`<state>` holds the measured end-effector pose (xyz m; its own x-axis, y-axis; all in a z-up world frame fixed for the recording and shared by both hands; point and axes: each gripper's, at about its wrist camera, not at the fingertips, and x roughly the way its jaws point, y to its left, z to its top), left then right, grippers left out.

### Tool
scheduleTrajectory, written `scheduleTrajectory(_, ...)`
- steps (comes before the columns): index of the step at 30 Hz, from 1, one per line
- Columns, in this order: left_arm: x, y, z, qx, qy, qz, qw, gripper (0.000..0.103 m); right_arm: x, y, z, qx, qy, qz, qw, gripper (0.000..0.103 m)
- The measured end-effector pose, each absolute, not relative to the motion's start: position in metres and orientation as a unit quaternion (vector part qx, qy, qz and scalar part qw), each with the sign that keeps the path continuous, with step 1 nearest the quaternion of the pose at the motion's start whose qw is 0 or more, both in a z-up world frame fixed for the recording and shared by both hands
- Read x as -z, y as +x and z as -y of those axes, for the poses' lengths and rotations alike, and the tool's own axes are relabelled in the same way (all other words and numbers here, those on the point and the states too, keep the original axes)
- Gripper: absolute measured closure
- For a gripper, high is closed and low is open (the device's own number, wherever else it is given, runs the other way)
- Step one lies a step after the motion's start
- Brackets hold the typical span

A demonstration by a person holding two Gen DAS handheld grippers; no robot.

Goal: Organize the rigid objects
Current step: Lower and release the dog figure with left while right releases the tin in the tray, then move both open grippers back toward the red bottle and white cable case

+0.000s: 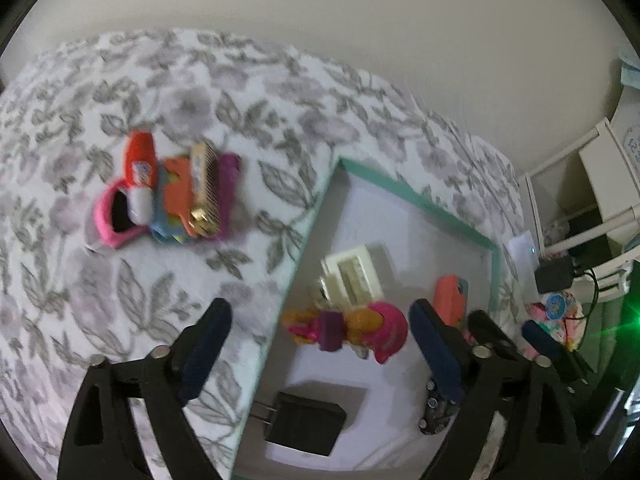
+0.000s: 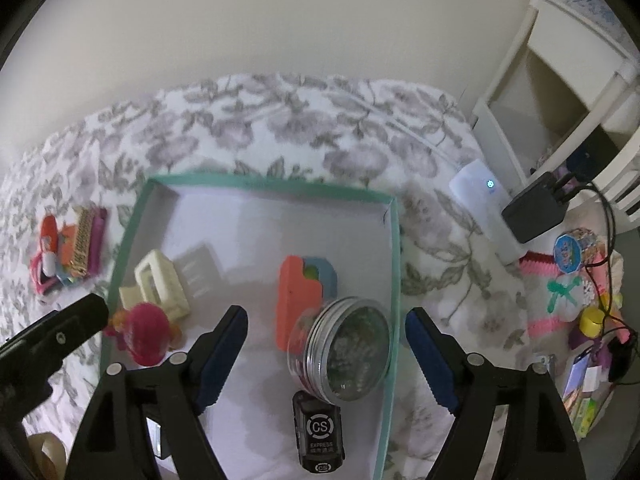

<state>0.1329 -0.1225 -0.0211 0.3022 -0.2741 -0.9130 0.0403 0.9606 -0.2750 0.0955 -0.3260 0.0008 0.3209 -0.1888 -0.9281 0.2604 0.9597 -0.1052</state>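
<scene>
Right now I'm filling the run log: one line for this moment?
left tongs: open, empty | right tongs: open, empty | tray: round tin, cream clip inside | toy pile: outside on bedspread

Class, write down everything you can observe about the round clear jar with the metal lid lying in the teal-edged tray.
The jar is a short, round, clear plastic tub with a silvery ribbed screw lid, closed. It lies tilted on its side, lid facing the right wrist camera, inside the teal-edged tray near its right wall. Its contents look dark and speckled, too blurred to name. It appears to overlap the orange block behind and the black toy car in front. The open right hand-held gripper frames it without gripping.
</scene>
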Motion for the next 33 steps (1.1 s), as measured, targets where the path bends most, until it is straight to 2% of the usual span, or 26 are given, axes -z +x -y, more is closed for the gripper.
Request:
scheduleTrajectory(6, 0.006, 0.135, 0.112, 0.073, -0.08, -0.553, 0.826, 0.006, -0.014, 0.098, 0.324, 0.134, 0.037, -0.546, 0.826, 0.018)
scheduleTrajectory(10, -0.001, 0.136, 0.107, 0.048, -0.058, -0.53, 0.845, 0.003, -0.019, 0.098, 0.323, 0.135, 0.038, -0.537, 0.832, 0.005)
scheduleTrajectory(14, -0.005, 0.137, 0.104, 0.032, -0.042, -0.514, 0.856, 0.001, -0.022, 0.097, 0.325, 0.139, 0.038, -0.528, 0.837, 0.0)
scheduleTrajectory(25, -0.013, 0.138, 0.096, 0.013, -0.02, -0.492, 0.87, 0.0, -0.025, 0.098, 0.323, 0.14, 0.04, -0.518, 0.843, 0.0)
scheduleTrajectory(33, -0.023, 0.145, 0.06, -0.029, -0.016, -0.468, 0.883, 0.0, -0.03, 0.106, 0.299, 0.115, 0.042, -0.503, 0.856, 0.0)
